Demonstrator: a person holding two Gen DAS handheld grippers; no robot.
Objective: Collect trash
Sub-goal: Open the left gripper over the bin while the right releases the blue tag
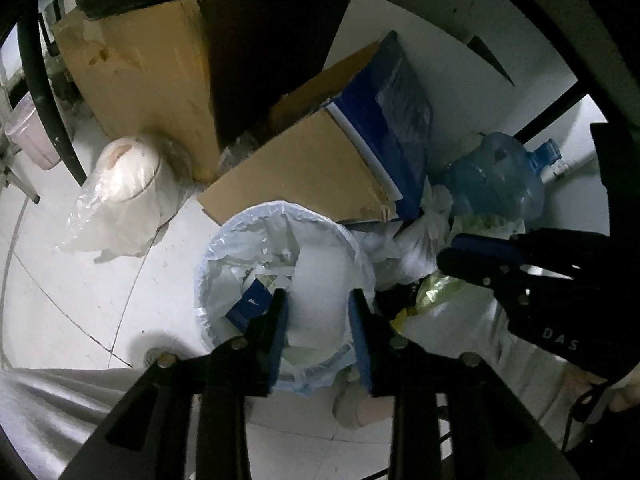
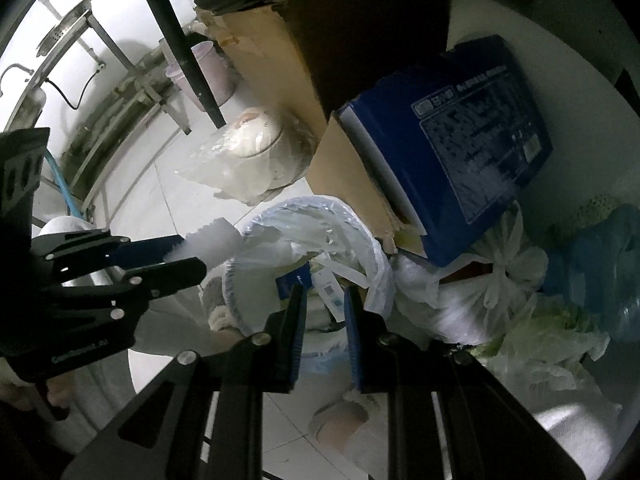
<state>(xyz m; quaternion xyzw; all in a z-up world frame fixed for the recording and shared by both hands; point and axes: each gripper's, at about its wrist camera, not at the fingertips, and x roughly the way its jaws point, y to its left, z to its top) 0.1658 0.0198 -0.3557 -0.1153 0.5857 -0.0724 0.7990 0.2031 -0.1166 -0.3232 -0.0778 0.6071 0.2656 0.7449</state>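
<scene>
Jaws of the left gripper [image 1: 319, 300] clamp a white wad [image 1: 320, 276] over the lined bin [image 1: 224, 248] on the floor; only the right wrist view shows the wad [image 2: 212, 240] sticking out past the bin's left rim. The right gripper [image 2: 323, 300] hangs over the bin [image 2: 240, 300], jaws apart, holding nothing. A blue box [image 2: 460, 140] leans far right, its label readable only here; the water jug [image 1: 496, 184] shows whole only in the left view.

The label print on the blue box [image 2: 472, 128] is too blurred to read. The white wad [image 1: 320, 280] between the left tongs [image 1: 319, 308] hides much of the bin's [image 1: 224, 248] contents. The water jug [image 2: 600, 264] is cut off by the picture's dark edge.
</scene>
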